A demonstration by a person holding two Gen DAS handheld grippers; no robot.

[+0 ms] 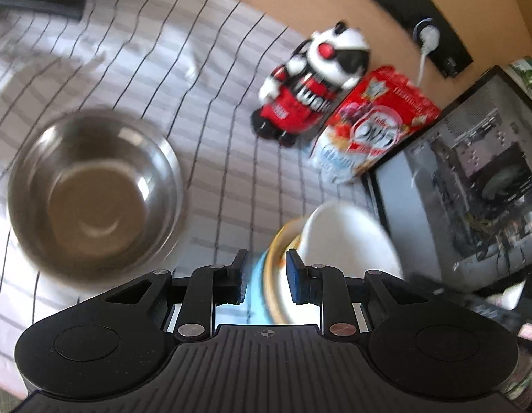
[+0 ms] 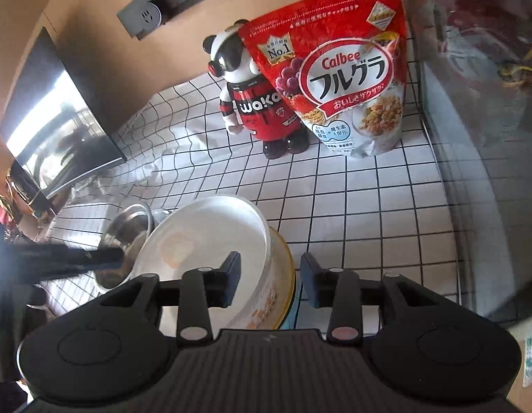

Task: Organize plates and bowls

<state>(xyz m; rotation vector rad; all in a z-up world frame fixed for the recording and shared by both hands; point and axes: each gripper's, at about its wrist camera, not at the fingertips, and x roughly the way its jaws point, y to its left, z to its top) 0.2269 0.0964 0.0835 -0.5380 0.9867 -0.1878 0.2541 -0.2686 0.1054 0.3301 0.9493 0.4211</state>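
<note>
A white bowl (image 1: 348,241) sits nested in a bowl with a yellow rim and orange pattern (image 1: 278,275), and something light blue shows beneath them. My left gripper (image 1: 266,275) is shut on the patterned bowl's rim, one finger on each side of its wall. In the right wrist view the white bowl (image 2: 210,241) and the patterned bowl (image 2: 276,292) lie between the fingers of my right gripper (image 2: 270,275), which is open, with a gap at the right pad. A steel bowl (image 1: 94,192) stands on the cloth to the left and shows behind the stack (image 2: 128,234) in the right wrist view.
A checked white cloth (image 2: 351,206) covers the table. A panda figure (image 2: 262,103) and a red cereal bag (image 2: 338,69) stand at the back by the wall. A glass-sided computer case (image 1: 472,189) flanks the stack. A power strip (image 2: 169,0) is on the wall.
</note>
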